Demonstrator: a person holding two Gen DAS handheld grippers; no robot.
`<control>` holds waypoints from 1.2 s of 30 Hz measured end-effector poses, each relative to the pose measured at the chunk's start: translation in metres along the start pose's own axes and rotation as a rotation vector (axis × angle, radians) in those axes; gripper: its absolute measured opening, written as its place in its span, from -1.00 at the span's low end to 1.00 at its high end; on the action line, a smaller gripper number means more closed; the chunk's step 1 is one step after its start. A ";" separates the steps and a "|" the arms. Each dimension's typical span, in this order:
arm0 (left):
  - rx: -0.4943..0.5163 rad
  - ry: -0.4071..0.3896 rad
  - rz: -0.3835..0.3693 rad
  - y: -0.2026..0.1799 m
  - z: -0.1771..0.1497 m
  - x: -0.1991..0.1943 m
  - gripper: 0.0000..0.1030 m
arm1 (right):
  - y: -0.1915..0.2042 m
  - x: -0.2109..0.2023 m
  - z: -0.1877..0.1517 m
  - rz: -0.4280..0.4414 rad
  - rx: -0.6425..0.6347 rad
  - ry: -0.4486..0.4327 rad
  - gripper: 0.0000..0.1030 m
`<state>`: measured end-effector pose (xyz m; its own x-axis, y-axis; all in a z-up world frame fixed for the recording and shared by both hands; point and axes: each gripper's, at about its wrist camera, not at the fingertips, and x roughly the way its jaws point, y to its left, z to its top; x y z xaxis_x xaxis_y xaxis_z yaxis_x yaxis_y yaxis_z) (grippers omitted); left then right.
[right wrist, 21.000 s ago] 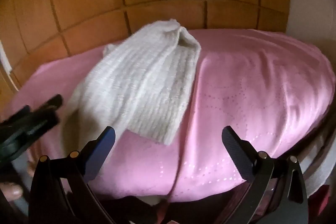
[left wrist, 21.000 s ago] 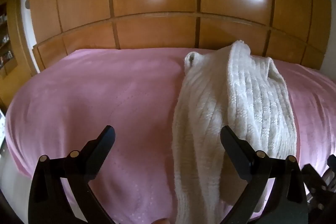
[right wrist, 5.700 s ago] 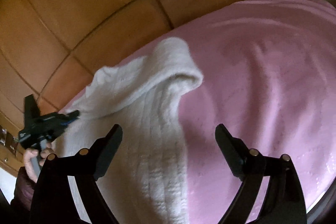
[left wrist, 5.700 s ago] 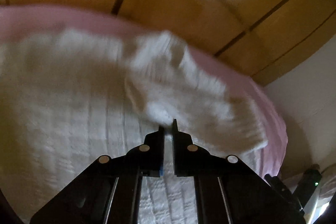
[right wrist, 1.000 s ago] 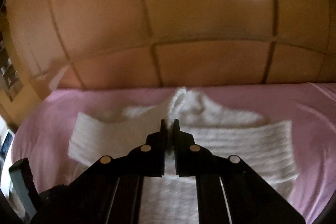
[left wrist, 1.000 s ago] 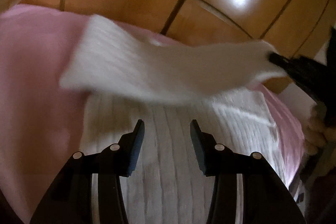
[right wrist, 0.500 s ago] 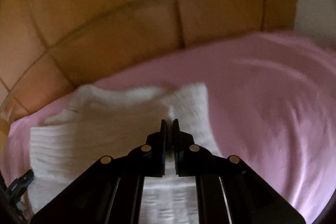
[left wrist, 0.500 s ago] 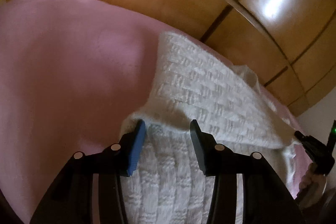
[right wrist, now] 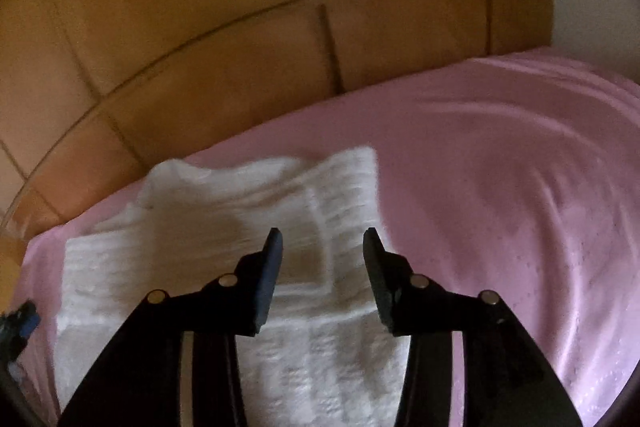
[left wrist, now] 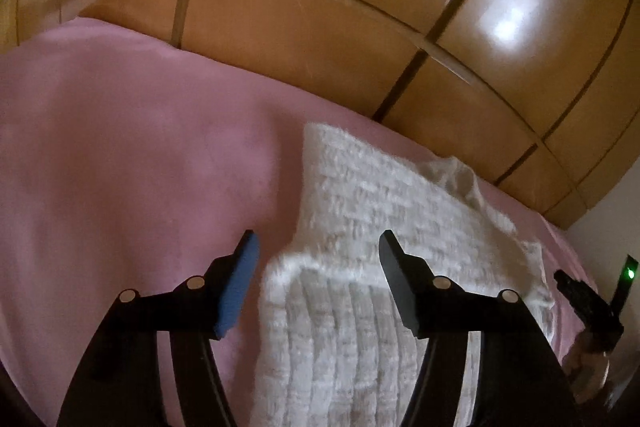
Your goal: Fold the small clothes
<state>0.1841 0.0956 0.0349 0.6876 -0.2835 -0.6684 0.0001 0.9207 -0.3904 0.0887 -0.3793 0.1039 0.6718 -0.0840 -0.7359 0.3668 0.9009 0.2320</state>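
White knit sweater lies folded on the pink bedspread; left gripper and right gripper have both just been opening, nothing gripped.

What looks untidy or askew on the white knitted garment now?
The white knitted garment lies folded on the pink bedspread, sleeves crossed over its body. Only the bunched neck part at the far edge looks rumpled. Both grippers have just been opening, and nothing is held.

We see sweater: white, ribbed and basket-weave knit | bed cover: plain pink | wardrobe: glossy orange-brown wood, dark seams | left tool: black, blue pad
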 end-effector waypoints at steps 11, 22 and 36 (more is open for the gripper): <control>-0.184 0.111 -0.042 0.029 0.044 0.061 0.18 | 0.042 0.045 -0.019 -0.008 -0.162 0.100 -0.01; 0.118 0.088 0.266 -0.027 0.045 0.116 0.18 | 0.045 0.053 -0.023 -0.032 -0.171 0.087 0.12; 0.150 0.004 0.319 -0.034 0.012 0.068 0.34 | 0.057 0.063 -0.027 -0.124 -0.223 0.063 0.26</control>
<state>0.2392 0.0486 0.0102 0.6675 0.0246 -0.7442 -0.1080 0.9921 -0.0641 0.1343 -0.3221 0.0539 0.5867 -0.1791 -0.7898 0.2877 0.9577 -0.0034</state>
